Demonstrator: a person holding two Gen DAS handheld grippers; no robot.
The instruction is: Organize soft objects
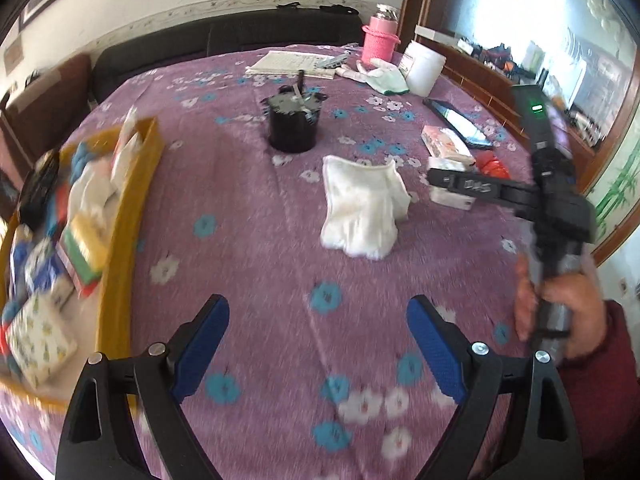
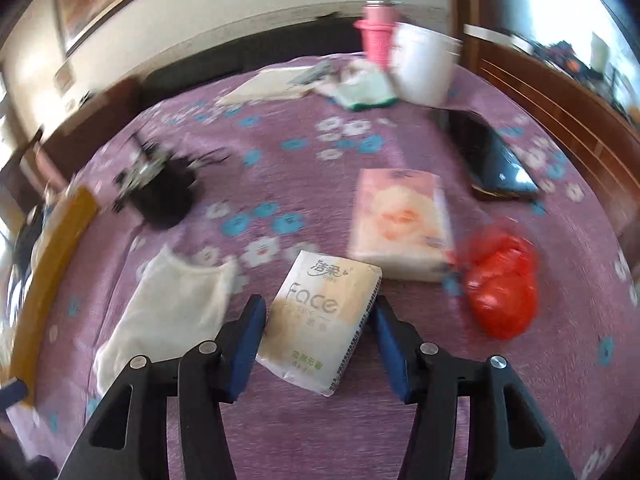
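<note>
We see the left gripper (image 1: 318,344) at the bottom centre of the left wrist view, its blue fingers (image 1: 206,344) spread wide apart over bare purple flowered cloth, with nothing between them. The cloth covers a table (image 1: 248,248).

A crumpled white cloth (image 1: 362,210) lies on the table at the middle of that view, well above the fingers. At the left edge stands a yellow tray (image 1: 134,216), already filled with tissue packs and other soft items, blurred. A black container (image 1: 292,122) sits above centre, and a pink bottle (image 1: 378,42) and a white tub (image 1: 424,68) stand at the upper right.

At the right edge of the left wrist view, a hand (image 1: 568,316) in a dark red sleeve grips the handle of the right gripper (image 2: 316,320).

In the right wrist view, the right gripper's fingers (image 2: 248,344) sit at lower centre on either side of a beige tissue pack (image 2: 320,316) printed "Face". The pack lies on the table between them, and we cannot tell whether the pads press on it; a narrow gap seems to show on each side.

A pink tissue pack (image 2: 400,220) lies just above and to the right of the beige one, and a red plastic bag (image 2: 500,288) lies at the right. The white cloth is at the lower left, and a dark phone (image 2: 488,160) lies at the upper right.
</note>
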